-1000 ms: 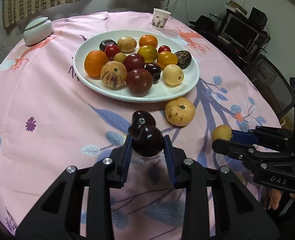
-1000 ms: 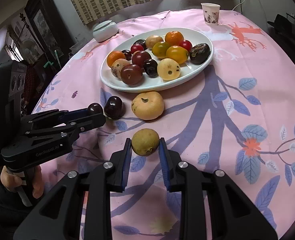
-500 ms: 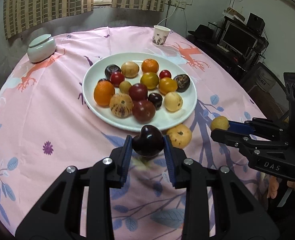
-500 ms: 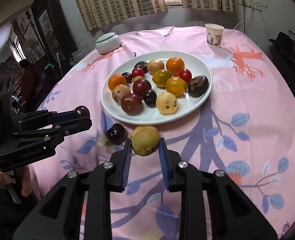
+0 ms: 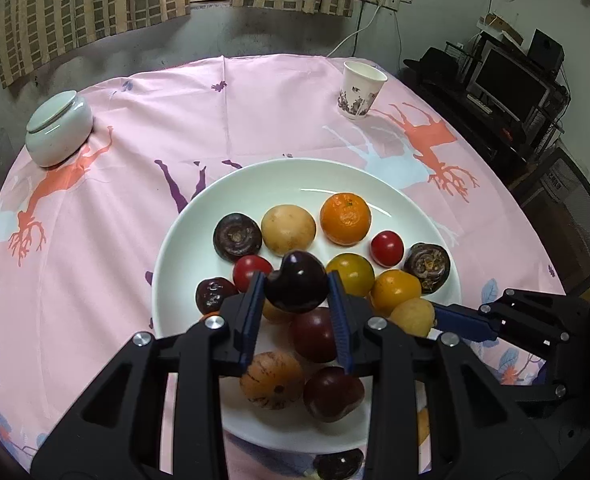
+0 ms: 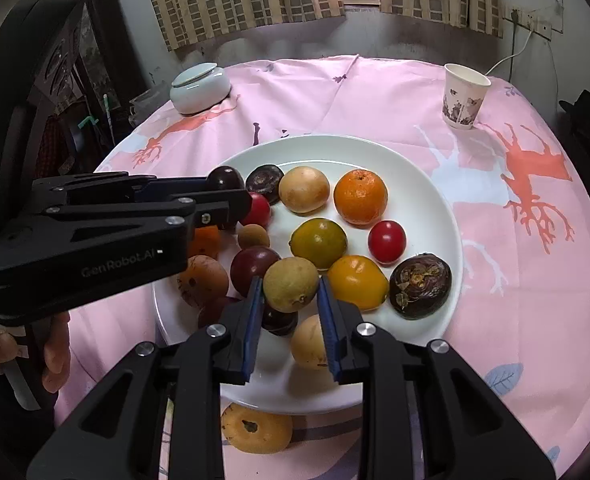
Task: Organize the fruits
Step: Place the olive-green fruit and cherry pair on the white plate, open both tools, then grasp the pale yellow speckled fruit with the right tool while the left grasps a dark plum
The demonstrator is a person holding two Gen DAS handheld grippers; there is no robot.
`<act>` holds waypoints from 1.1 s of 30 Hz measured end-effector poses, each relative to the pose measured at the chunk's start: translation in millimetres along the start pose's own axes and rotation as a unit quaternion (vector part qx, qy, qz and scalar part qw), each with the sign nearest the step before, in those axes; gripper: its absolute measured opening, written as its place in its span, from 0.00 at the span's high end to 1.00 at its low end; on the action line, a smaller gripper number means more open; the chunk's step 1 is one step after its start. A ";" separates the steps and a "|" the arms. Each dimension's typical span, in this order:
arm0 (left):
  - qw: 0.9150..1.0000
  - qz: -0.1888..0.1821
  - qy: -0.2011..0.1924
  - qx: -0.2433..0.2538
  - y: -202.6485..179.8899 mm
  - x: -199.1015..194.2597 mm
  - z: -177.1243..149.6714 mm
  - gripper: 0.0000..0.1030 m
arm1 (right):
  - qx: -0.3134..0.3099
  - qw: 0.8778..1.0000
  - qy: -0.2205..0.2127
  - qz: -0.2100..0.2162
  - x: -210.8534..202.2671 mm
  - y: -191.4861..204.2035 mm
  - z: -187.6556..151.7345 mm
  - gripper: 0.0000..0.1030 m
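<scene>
While left gripper (image 5: pixel 297 300) clamps dark plum (image 5: pixel 297 287) and right gripper (image 6: pixel 289 300) clamps tan fruit (image 6: pixel 291 284) over white plate (image 6: pixel 435 204), fingers hide fruits beneath; near rim cut off; pink tablecloth (image 6: pixel 535 280) bare rightward.

Dark plum (image 5: pixel 296 287), tan fruit (image 6: pixel 291 285) above plate (image 6: pixel 435 184)

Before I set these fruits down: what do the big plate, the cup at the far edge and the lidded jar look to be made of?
Plate: probably glazed ceramic, glossy white with bright highlights on the rim.
Cup: looks like paper, matte, thin-walled, with a printed pattern.
Lidded jar: likely glazed ceramic or porcelain, pale green with a soft sheen.
None can be told for certain by sight alone.
</scene>
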State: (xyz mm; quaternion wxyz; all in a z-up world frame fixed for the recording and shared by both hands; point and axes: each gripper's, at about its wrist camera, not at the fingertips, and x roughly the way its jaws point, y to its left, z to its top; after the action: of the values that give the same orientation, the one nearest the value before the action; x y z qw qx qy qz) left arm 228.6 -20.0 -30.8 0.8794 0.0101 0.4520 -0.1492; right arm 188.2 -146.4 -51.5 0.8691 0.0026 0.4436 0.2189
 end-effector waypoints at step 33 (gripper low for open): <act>0.997 0.035 -0.063 -0.016 4.4 -74.7 -152.9 0.07 | 0.022 1.000 0.000 -0.010 -35.8 25.8 -110.5 0.10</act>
State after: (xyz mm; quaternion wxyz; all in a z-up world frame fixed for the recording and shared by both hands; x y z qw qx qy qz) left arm 67.8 26.4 -62.1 0.9109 0.0025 0.3972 -0.1115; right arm 74.9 -157.7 -85.8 0.8711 0.0171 0.4482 0.2000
